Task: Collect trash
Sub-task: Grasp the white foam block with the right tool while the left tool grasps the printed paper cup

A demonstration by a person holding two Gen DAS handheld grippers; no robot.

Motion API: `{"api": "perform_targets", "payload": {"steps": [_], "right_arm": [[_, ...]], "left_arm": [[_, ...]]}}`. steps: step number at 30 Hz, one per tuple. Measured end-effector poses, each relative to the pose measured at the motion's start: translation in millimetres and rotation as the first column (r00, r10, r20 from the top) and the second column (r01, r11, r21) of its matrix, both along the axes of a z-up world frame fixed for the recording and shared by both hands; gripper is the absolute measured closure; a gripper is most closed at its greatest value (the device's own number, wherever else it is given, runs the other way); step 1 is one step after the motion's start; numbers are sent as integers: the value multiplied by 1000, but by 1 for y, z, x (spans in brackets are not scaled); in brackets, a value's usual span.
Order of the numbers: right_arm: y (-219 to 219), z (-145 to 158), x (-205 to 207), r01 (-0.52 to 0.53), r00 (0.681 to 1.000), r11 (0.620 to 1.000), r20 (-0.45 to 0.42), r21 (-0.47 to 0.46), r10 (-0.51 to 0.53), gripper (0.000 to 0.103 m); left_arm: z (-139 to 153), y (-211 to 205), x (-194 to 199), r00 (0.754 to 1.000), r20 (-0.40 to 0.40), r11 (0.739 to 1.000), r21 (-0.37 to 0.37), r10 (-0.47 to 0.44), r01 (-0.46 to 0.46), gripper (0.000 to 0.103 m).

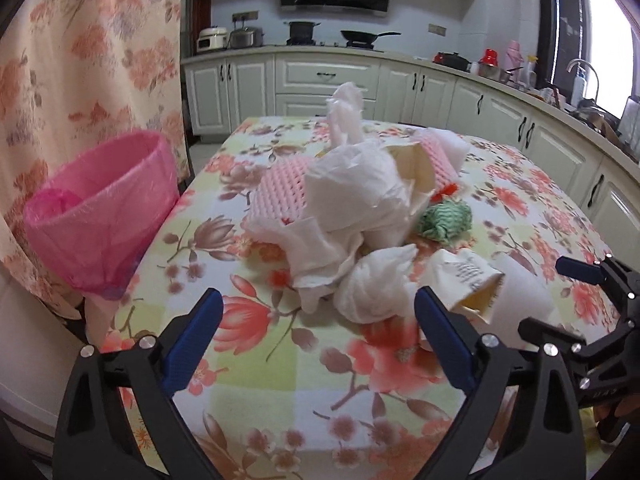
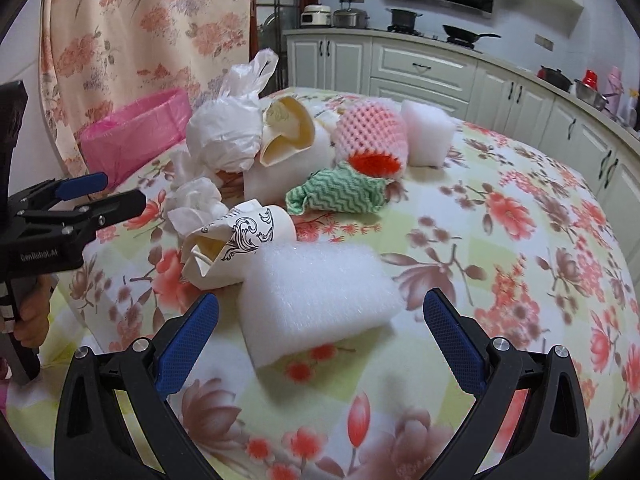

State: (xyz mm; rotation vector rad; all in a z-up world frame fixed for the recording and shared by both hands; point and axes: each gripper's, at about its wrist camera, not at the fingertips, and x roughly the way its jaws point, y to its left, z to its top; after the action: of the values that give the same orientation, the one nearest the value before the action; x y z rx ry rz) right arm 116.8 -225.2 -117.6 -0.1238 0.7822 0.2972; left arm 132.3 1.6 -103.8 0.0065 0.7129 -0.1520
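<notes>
A heap of trash lies on the floral table. It holds a white crumpled tissue [image 1: 374,286], a crushed paper cup [image 1: 466,280] [image 2: 236,242], a white foam sheet [image 2: 316,300], a white plastic bag [image 1: 356,188] [image 2: 226,136], a pink foam net [image 1: 282,188] [image 2: 370,132] and a green cloth [image 1: 444,218] [image 2: 340,194]. My left gripper [image 1: 320,332] is open just short of the tissue. My right gripper [image 2: 320,332] is open, its fingers either side of the foam sheet's near end. A pink-lined bin [image 1: 100,216] [image 2: 136,132] stands left of the table.
The table's left edge [image 1: 160,240] borders the bin. A floral curtain [image 1: 92,60] hangs behind the bin. Kitchen cabinets [image 1: 500,120] and a counter with pots run behind and to the right. A white foam block [image 2: 426,132] sits at the heap's far side.
</notes>
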Motion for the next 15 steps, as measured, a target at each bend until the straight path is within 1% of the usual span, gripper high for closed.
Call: {"api": "perform_targets", "payload": {"steps": [2, 4, 5, 6, 7, 11, 15], "right_arm": [[3, -5, 7, -6, 1000, 1000, -19, -13, 6, 7], [5, -10, 13, -5, 999, 1000, -34, -25, 4, 7], [5, -12, 15, -7, 999, 1000, -39, -23, 6, 9], [5, -13, 15, -12, 999, 1000, -43, -15, 11, 15], [4, -14, 16, -11, 999, 1000, -45, -9, 10, 17], [-2, -14, 12, -4, 999, 1000, -34, 15, 4, 19], [-10, -10, 7, 18, 1000, 999, -6, 36, -17, 27]], "left_arm": [[-4, 2, 3, 1000, -17, 1000, -11, -5, 5, 14], [-6, 2, 1, 1000, -21, 1000, -14, -14, 14, 14], [-6, 0, 1, 1000, -20, 1000, -11, -18, 18, 14], [-7, -1, 0, 999, -18, 1000, -4, -26, 26, 14], [-7, -3, 0, 999, -15, 1000, 1, -30, 30, 14], [-5, -11, -3, 999, 1, 999, 12, -39, 39, 14], [-1, -22, -6, 998, 33, 999, 11, -51, 51, 19]]}}
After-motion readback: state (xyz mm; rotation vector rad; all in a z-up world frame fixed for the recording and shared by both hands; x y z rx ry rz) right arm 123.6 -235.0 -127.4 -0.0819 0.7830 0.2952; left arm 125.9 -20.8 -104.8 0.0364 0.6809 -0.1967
